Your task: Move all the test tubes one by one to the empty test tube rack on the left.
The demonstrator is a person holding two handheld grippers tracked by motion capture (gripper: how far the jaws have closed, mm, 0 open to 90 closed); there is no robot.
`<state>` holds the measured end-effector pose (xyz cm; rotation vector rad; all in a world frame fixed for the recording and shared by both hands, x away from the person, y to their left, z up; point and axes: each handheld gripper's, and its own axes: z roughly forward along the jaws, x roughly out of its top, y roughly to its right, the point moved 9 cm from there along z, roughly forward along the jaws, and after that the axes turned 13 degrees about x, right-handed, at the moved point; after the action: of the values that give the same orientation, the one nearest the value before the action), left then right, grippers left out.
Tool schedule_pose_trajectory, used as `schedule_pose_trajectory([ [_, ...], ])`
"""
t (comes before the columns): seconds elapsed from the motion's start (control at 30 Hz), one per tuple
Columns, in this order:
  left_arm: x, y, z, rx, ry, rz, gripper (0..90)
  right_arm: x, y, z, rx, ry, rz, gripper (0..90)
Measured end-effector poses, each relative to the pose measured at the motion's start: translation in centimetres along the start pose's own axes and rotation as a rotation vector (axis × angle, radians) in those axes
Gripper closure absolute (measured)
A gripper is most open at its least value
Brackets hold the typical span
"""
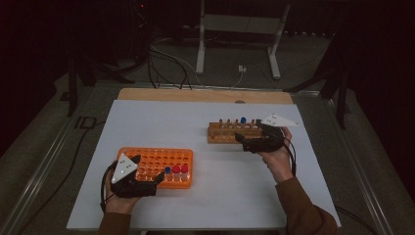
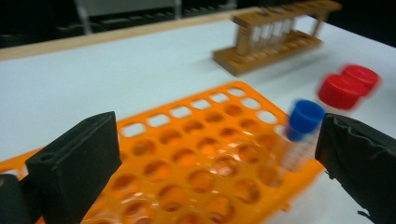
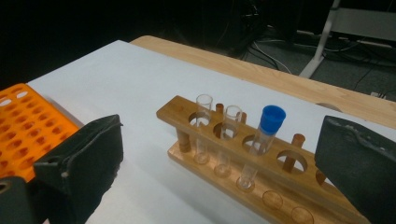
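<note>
An orange rack (image 1: 156,164) (image 2: 196,154) lies at the table's front left. A blue-capped tube (image 1: 168,172) (image 2: 301,126) and two red-capped tubes (image 1: 180,171) (image 2: 348,84) stand at its right end. My left gripper (image 1: 148,167) (image 2: 217,140) is open over this rack, its right jaw just beside the blue-capped tube. A wooden rack (image 1: 230,132) (image 3: 261,163) at the right holds a blue-capped tube (image 1: 243,120) (image 3: 266,135) and two uncapped glass tubes (image 3: 203,121). My right gripper (image 1: 243,139) (image 3: 219,140) hovers open in front of it, holding nothing.
The white table top (image 1: 195,127) has a wooden strip (image 1: 205,95) along its far edge. Beyond it, cables (image 1: 166,63) and a metal stand (image 1: 237,44) sit on the floor. The orange rack (image 3: 23,121) also appears at the left of the right gripper view.
</note>
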<state>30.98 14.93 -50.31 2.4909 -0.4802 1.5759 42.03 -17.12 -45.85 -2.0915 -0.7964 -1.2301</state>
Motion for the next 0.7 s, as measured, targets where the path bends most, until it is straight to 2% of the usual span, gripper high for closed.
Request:
schedule_pose_trajectory([
  [0.13,0.3,-0.6,-0.1,0.026,0.015,-0.017,0.6,0.3,0.7,0.4,-0.018,0.0,-0.002,5.0],
  [0.3,0.2,-0.8,0.0,0.024,0.014,-0.036,1.2,-0.1,1.8,1.2,-0.045,-0.016,0.021,19.5],
  [0.37,0.2,-0.8,0.0,0.028,0.02,-0.041,1.2,-0.4,2.1,1.6,-0.049,-0.028,0.011,35.1],
  [0.43,0.3,-0.9,-0.1,0.033,0.026,-0.044,1.1,-0.5,2.4,2.0,-0.069,-0.036,0.0,42.0],
  [0.6,0.2,-1.1,-0.1,0.042,0.026,-0.055,1.1,-0.8,3.3,2.7,-0.099,-0.039,0.013,52.7],
  [0.7,0.2,-1.1,0.0,0.042,0.025,-0.058,1.1,-1.2,3.9,3.2,-0.117,-0.047,0.03,55.5],
])
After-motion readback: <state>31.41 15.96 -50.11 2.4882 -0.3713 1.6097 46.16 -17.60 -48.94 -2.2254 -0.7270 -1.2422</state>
